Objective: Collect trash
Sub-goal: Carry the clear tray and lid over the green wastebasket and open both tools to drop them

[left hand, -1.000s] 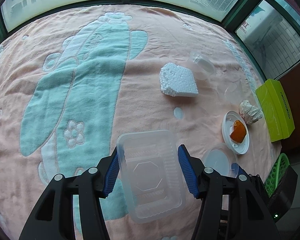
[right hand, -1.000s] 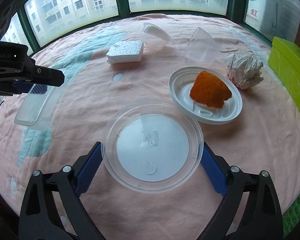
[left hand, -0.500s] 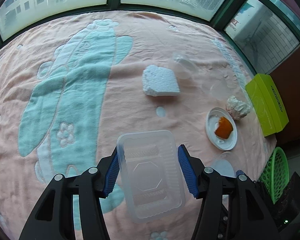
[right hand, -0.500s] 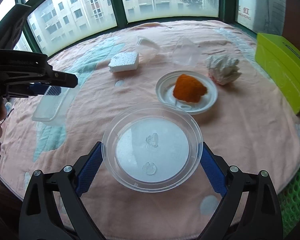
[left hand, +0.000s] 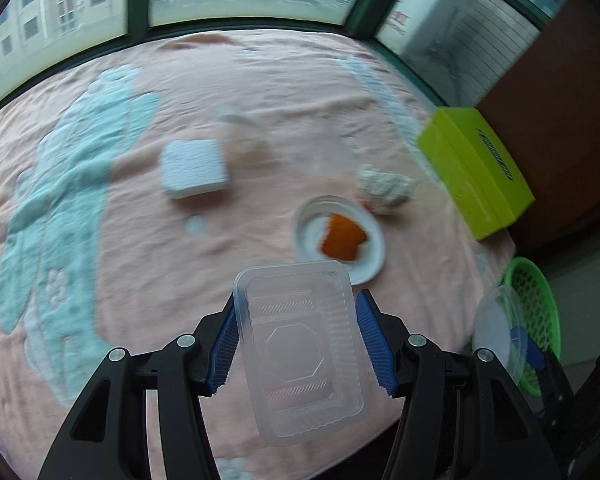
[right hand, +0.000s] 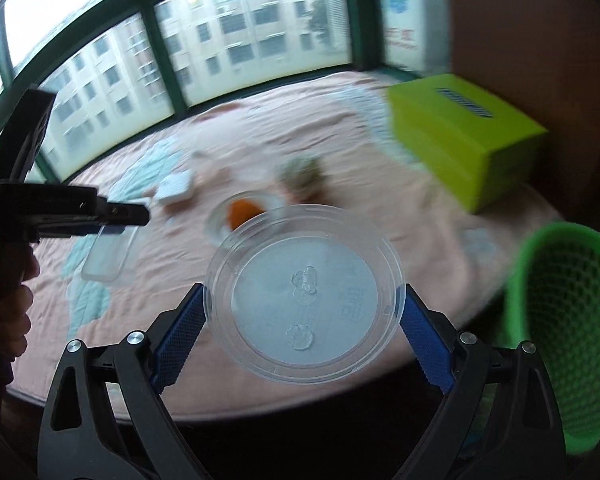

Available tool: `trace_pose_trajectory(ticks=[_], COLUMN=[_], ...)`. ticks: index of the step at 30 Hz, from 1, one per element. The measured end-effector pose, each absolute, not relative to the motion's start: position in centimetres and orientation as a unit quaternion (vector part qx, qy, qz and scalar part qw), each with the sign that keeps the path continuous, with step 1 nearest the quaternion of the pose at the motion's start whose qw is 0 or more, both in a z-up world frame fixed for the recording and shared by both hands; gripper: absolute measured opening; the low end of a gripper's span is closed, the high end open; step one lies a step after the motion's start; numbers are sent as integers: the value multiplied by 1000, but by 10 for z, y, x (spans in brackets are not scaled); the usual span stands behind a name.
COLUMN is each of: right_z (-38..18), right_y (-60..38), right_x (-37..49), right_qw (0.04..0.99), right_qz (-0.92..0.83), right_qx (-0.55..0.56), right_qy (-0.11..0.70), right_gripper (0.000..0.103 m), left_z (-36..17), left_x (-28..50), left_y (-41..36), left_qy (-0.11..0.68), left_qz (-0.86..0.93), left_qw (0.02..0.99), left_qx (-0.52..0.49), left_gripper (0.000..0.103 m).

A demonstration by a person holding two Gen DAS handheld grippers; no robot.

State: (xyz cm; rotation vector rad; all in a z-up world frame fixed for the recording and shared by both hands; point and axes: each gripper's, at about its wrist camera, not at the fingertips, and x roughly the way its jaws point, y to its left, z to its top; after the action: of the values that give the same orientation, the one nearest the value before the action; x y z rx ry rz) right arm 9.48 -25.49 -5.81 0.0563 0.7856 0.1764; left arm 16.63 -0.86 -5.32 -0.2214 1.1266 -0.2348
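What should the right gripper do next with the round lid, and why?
Probably carry the round clear lid a bit further right, over the green basket, before opening. The right gripper is shut on it, and the basket's mouth sits off to the right.

You get soft, even daylight from the windows [right hand: 260, 48] behind the table [left hand: 260, 80], with faint shadows. Both views smear with motion blur: the foam block [left hand: 194, 168] and green basket [right hand: 564, 320] look streaked. Fisheye bending curves the window frames, and corners beyond them go dark.
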Motion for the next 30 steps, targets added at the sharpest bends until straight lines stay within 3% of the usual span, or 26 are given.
trace_pose_trajectory(ticks=[14,30], right_z=[-62,-60], right_y=[-419,-484], right_x=[72,34], right_qw=[909,907], right_qz=[-81,-151], right_qx=[59,87], right_qy=[404,382], right_gripper=[93,94], left_z=[-31,-9], left_x=[170,159], left_y=[-121,-240], left_qy=[525,513], left_qz=[-199,-291], left_qw=[826,807], left_qx=[-56,-11], left_gripper=[55,55])
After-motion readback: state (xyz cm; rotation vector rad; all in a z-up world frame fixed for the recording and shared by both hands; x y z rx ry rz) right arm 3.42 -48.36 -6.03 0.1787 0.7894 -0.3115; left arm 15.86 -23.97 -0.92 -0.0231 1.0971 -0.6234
